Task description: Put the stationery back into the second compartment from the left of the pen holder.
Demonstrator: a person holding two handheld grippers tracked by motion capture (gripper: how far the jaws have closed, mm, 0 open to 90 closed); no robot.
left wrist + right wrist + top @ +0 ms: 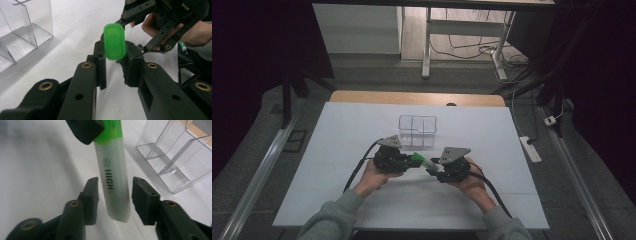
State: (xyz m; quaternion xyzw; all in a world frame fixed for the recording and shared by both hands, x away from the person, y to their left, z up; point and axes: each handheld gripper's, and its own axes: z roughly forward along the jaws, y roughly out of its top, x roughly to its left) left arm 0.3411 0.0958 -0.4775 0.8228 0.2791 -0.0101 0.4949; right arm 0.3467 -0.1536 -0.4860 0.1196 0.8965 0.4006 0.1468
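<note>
We are pinching the light, slick highlighter [113, 176] by its green cap [114, 41] in our left claw [115, 63]; our right claw [115, 192] is gaping around its barrel, untouching, organizer [417, 131] at twelve o'clock on the tabletop [337, 150].

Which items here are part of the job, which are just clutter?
In the job:
- green highlighter, cap end clamped in the left gripper
- right gripper, jaws open around the barrel, not pressing
- clear divided organizer, nearest container, probably the destination

Lying about:
- power strip on the floor
- desk legs and cables behind the table
</note>
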